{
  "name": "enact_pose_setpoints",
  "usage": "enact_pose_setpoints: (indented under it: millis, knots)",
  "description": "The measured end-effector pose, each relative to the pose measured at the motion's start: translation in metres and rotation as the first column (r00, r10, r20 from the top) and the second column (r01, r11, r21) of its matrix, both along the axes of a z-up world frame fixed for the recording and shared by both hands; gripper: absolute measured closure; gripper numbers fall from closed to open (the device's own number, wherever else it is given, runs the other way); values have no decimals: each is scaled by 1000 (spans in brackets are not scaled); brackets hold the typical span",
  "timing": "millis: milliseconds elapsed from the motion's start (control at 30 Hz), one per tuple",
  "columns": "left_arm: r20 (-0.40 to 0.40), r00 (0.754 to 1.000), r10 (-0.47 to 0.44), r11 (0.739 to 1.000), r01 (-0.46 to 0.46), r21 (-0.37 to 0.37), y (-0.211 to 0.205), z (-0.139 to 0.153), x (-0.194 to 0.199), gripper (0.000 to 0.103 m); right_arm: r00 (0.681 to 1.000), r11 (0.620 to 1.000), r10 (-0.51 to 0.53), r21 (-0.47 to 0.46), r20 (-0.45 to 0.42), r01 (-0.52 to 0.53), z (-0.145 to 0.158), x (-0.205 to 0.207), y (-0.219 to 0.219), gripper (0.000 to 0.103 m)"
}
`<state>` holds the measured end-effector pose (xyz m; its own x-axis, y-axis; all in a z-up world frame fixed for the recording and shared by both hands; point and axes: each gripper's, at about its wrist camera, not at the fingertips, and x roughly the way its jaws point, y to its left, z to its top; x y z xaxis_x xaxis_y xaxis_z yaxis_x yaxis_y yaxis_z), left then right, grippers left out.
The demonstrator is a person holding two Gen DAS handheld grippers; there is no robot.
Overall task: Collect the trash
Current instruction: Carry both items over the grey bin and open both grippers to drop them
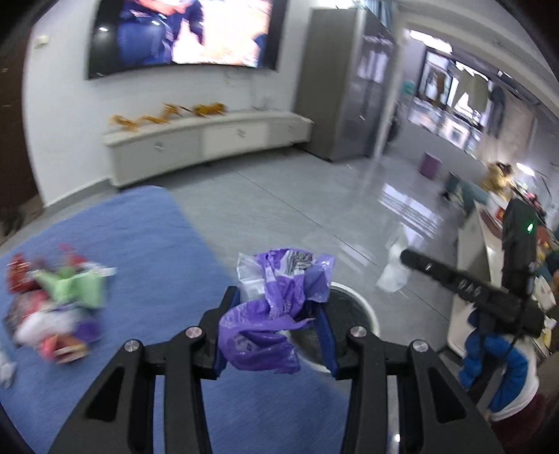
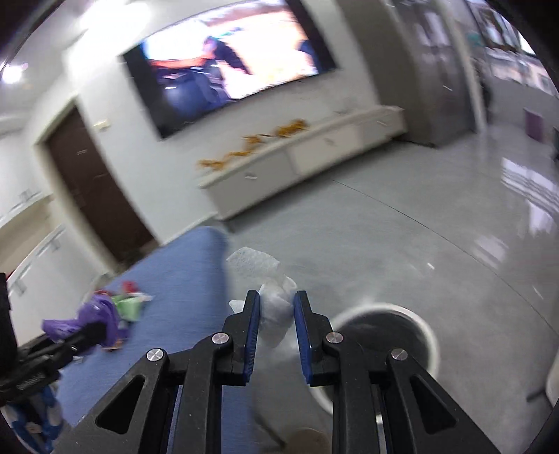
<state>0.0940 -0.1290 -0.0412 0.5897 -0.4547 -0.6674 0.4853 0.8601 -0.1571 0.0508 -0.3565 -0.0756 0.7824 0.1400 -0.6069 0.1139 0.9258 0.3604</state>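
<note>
My left gripper (image 1: 276,297) is shut on a crumpled purple plastic bag (image 1: 272,314) with clear plastic behind it, held over the edge of the blue table (image 1: 157,244), above a round white-rimmed trash bin (image 1: 363,310) on the floor. My right gripper (image 2: 276,300) is shut on a wad of white tissue (image 2: 276,307), held just left of the same bin (image 2: 429,342). The right gripper also shows in the left wrist view (image 1: 405,260) with the white tissue (image 1: 393,272). The left gripper shows in the right wrist view (image 2: 94,328) with the purple bag (image 2: 77,323).
A pile of colourful wrappers (image 1: 56,307) lies on the blue table at the left; it also shows in the right wrist view (image 2: 129,300). A white low cabinet (image 1: 209,139) and a wall screen (image 1: 185,31) stand beyond the grey floor (image 1: 279,195).
</note>
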Motion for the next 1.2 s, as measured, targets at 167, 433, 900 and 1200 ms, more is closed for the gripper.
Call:
enact_pose_setpoints:
  millis: [167,433,900,1200]
  knots:
    - [-88,994,-62,998,63,8,-61,-26,32,61,990,996,-81,28,-113,85,-45,18,-43,84]
    - [-244,960,-135,991,124,-60,-127,-70,82,34,966,987,-142,37,-217,153,-90,46,-81,64]
    - [-124,990,-71,997,66,-43,-106,-35,59,32,979,986,-150,48,-140,158,-58,23,-78,58]
    - [-12,993,115,990,-115,-80,26,10,14,32,999,999,30,35,44,-32,24,2,6,58]
